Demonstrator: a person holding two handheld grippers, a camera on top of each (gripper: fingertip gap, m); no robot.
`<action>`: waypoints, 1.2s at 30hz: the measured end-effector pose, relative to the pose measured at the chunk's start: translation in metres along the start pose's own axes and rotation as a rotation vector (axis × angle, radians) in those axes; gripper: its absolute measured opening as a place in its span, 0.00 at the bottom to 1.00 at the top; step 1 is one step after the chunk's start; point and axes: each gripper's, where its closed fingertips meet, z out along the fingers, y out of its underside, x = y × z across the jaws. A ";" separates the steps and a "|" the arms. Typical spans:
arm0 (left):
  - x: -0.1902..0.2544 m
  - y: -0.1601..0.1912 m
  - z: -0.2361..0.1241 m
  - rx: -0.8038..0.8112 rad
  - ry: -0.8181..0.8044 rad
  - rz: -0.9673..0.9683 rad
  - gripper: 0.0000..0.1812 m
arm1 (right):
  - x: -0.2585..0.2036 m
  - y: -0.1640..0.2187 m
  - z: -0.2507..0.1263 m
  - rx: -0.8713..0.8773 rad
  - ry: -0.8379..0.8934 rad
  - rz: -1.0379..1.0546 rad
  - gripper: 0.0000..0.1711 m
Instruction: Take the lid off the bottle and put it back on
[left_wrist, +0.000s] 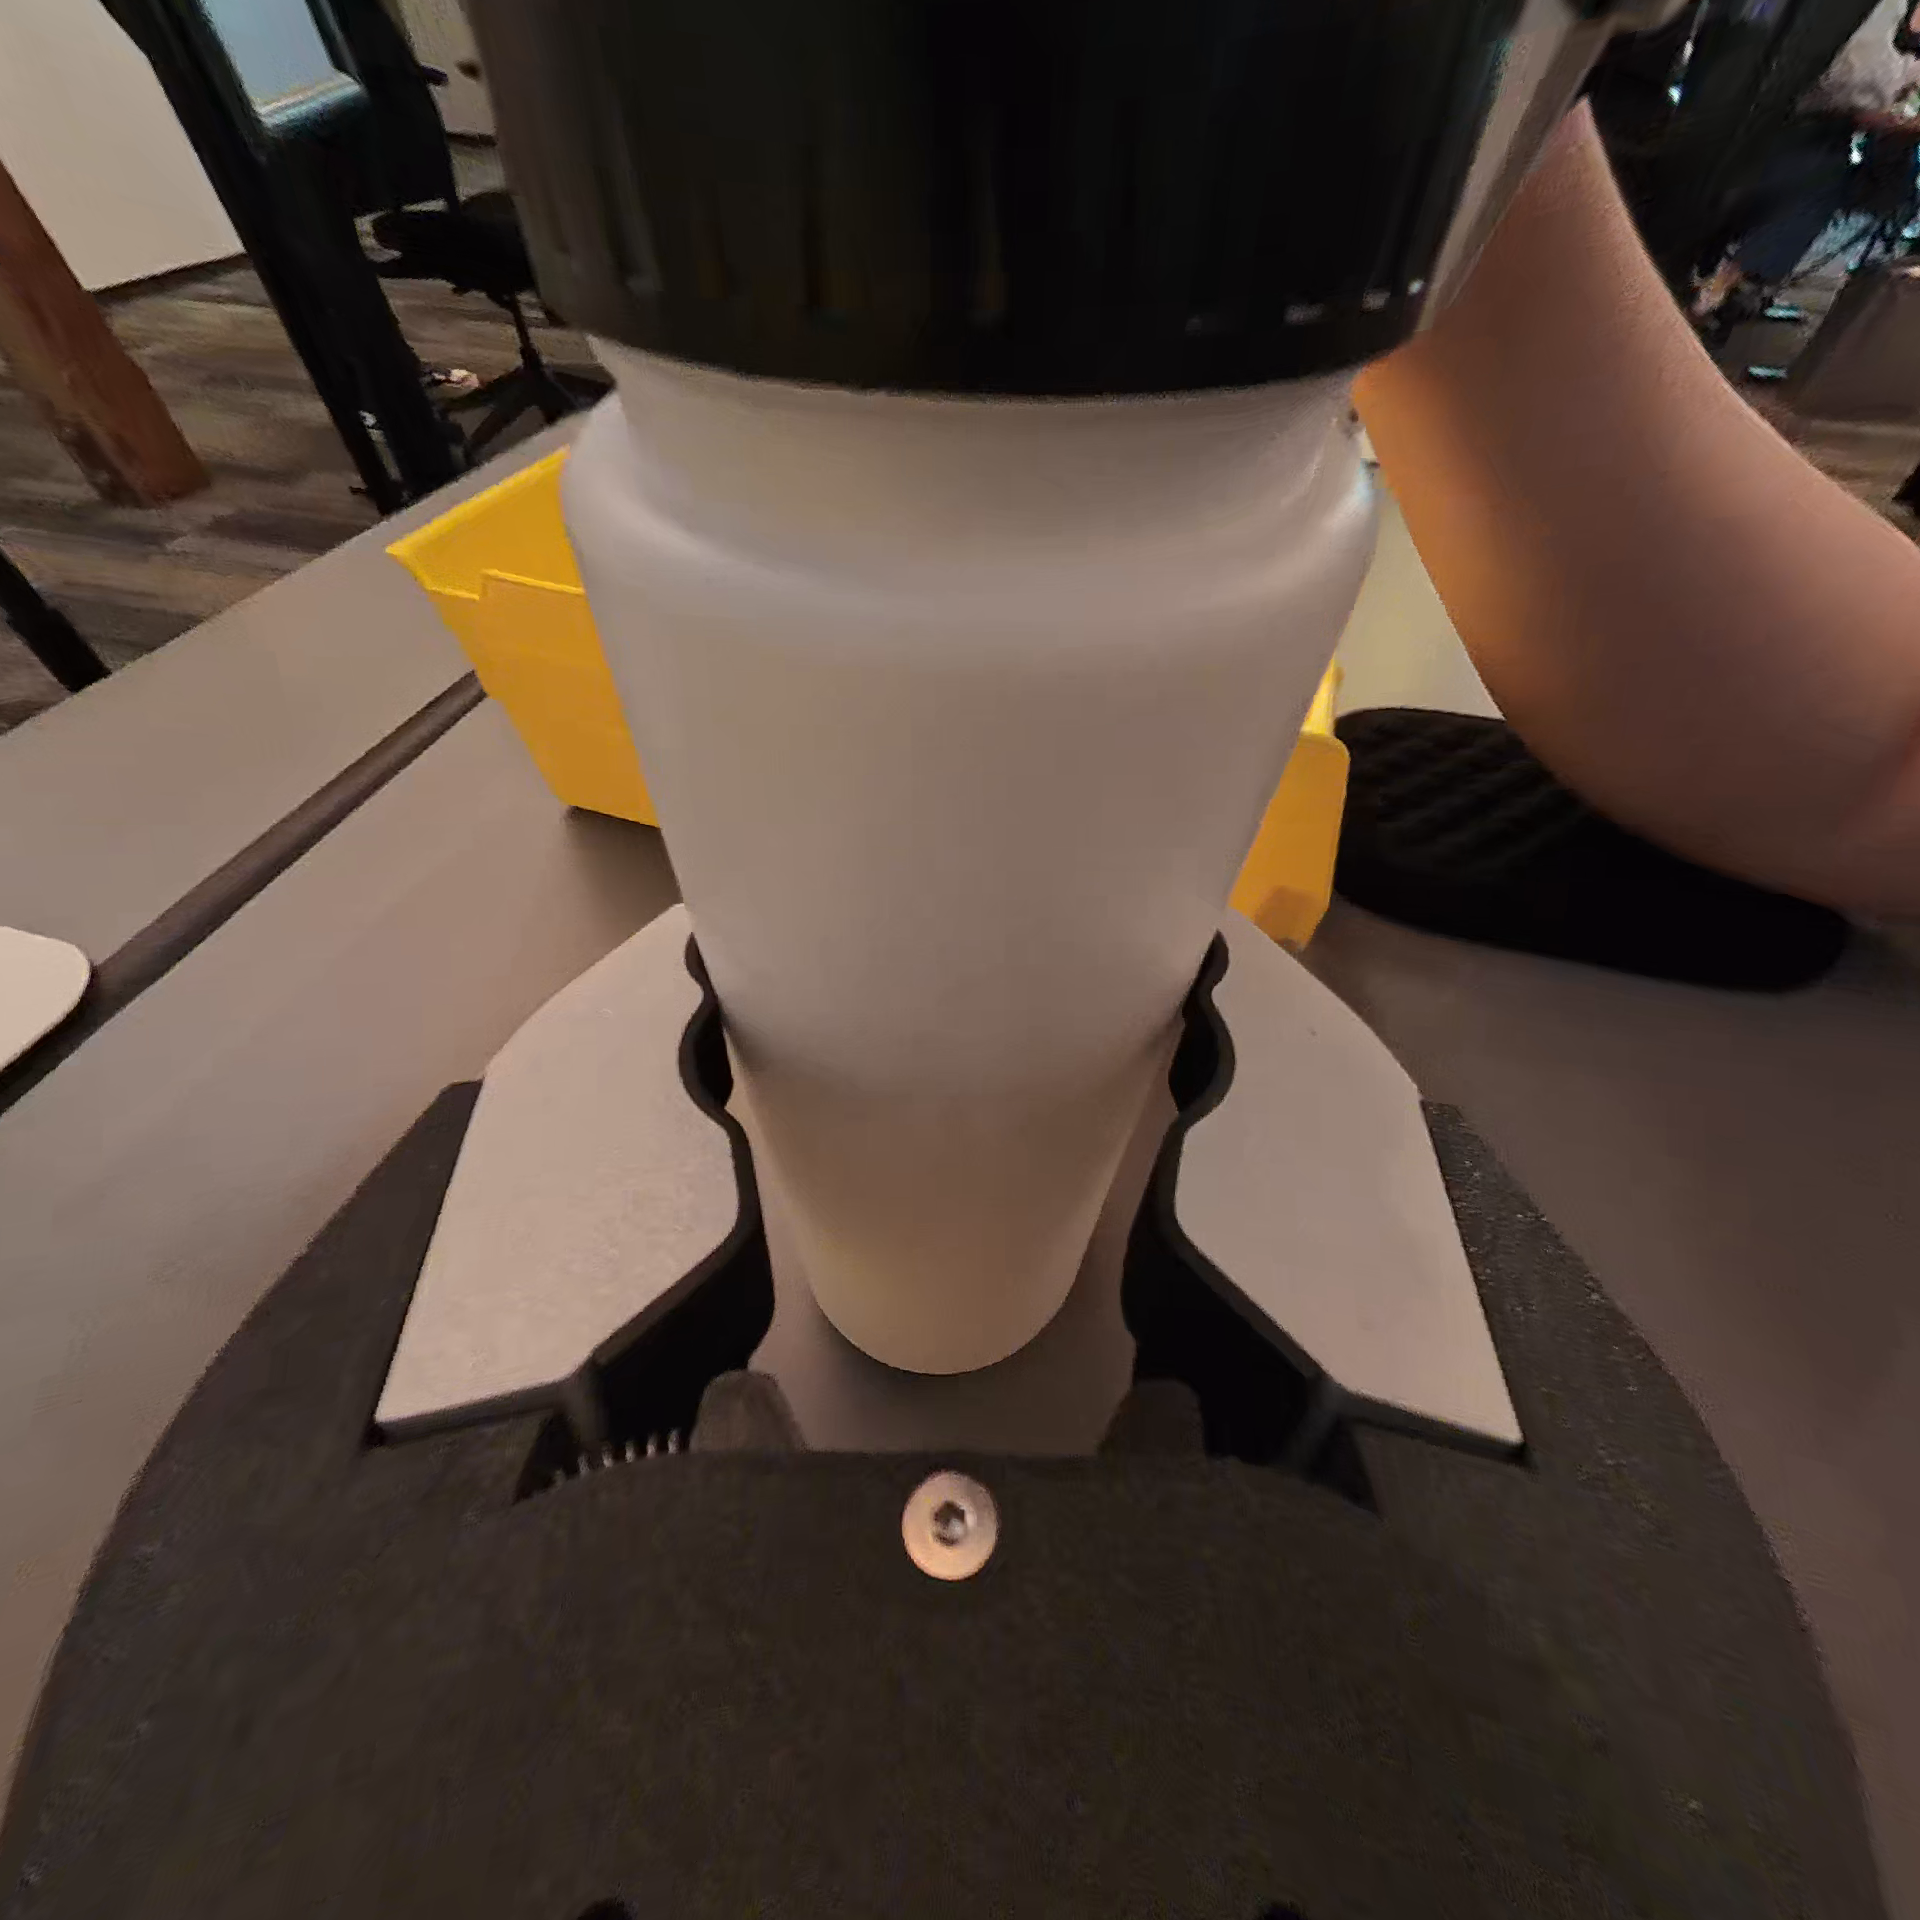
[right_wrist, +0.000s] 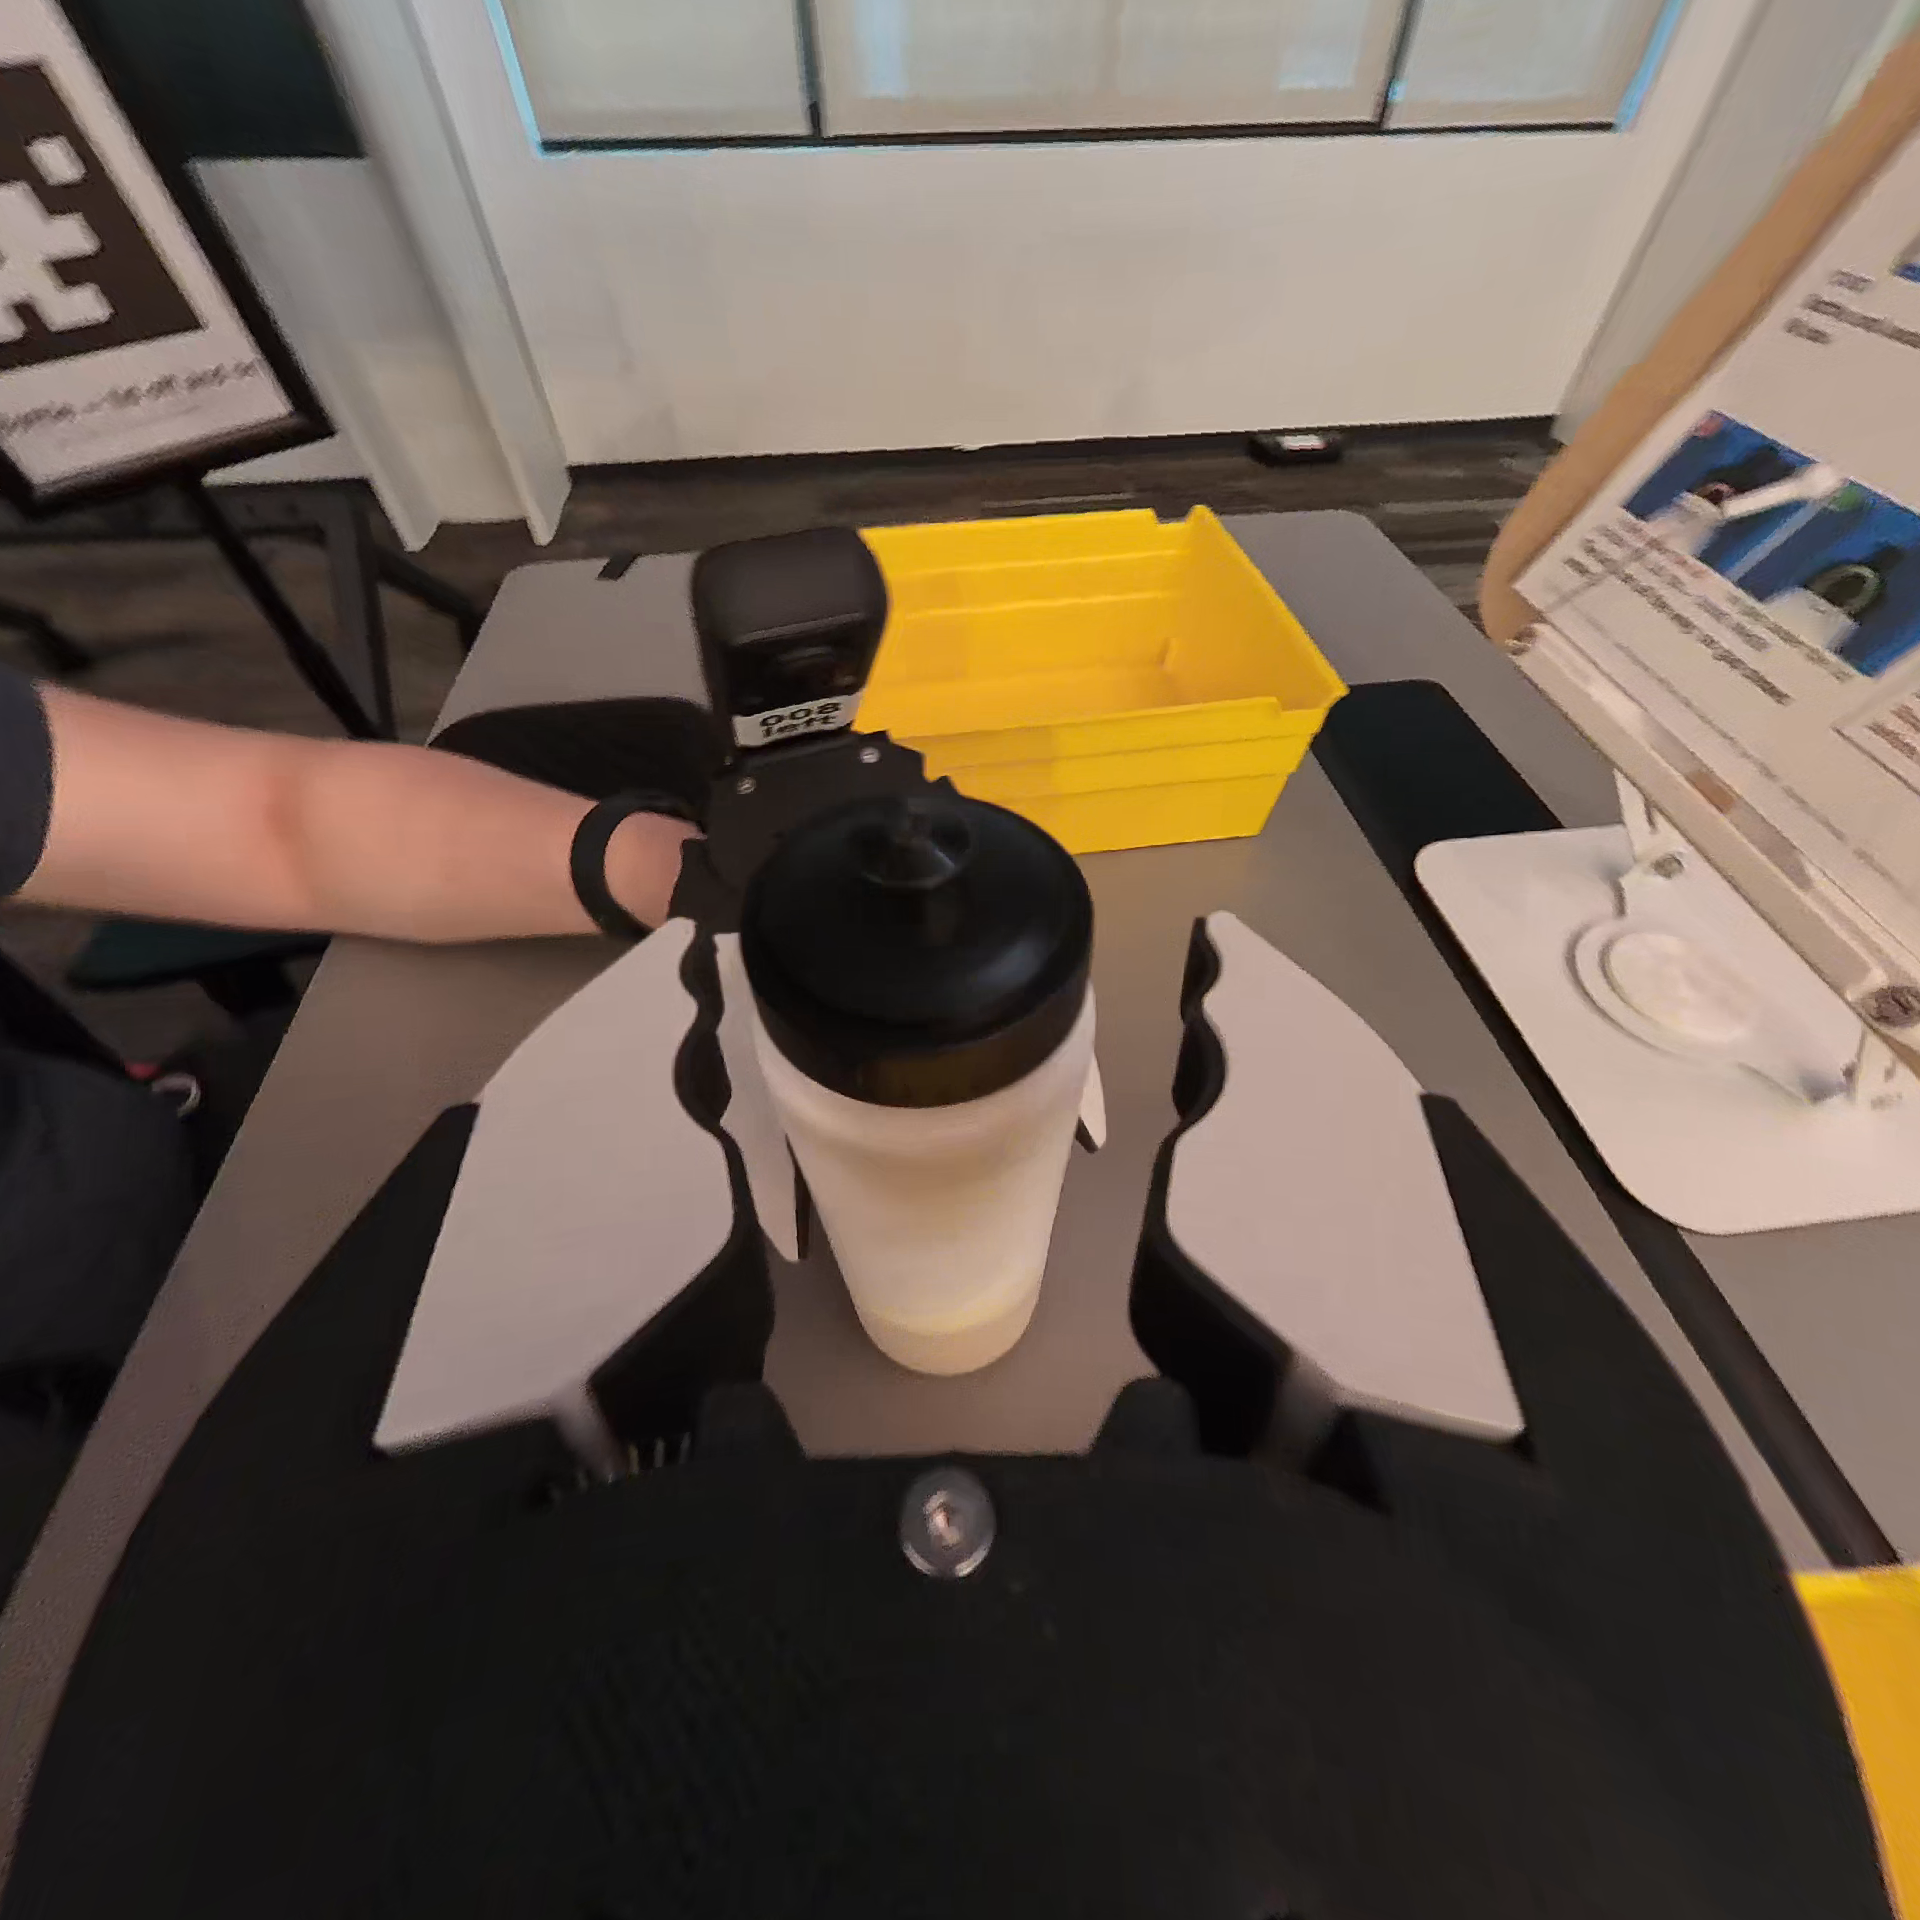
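A white translucent bottle (left_wrist: 956, 831) stands upright on the grey table (left_wrist: 260, 1039), with its black lid (left_wrist: 987, 177) on. My left gripper (left_wrist: 956, 945) is shut on the bottle's body, with both fingers pressed against its sides. In the right wrist view the bottle (right_wrist: 925, 1195) and its lid (right_wrist: 914, 935) sit between the fingers of my right gripper (right_wrist: 948, 925), which is open around the lid from above. Its right finger stands clearly apart from the lid. The left gripper's fingers (right_wrist: 769, 1174) show on the bottle below the lid.
An empty yellow bin (right_wrist: 1091, 675) stands just behind the bottle and also shows in the left wrist view (left_wrist: 520, 644). Black pads (right_wrist: 1423, 758) lie beside it. A white stand base (right_wrist: 1662, 1039) with a tilted board is at the right. A person's forearm (left_wrist: 1662, 571) is at the right.
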 end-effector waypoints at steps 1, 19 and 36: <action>0.002 0.002 0.002 -0.010 0.013 0.003 0.47 | -0.003 0.002 0.000 -0.006 -0.015 -0.019 0.50; -0.039 0.006 -0.005 -0.026 -0.297 -0.087 0.47 | 0.021 0.007 0.019 -0.065 0.171 0.077 0.40; -0.022 0.003 0.000 0.042 -0.121 -0.063 0.47 | 0.017 0.009 0.019 -0.046 0.131 0.013 0.46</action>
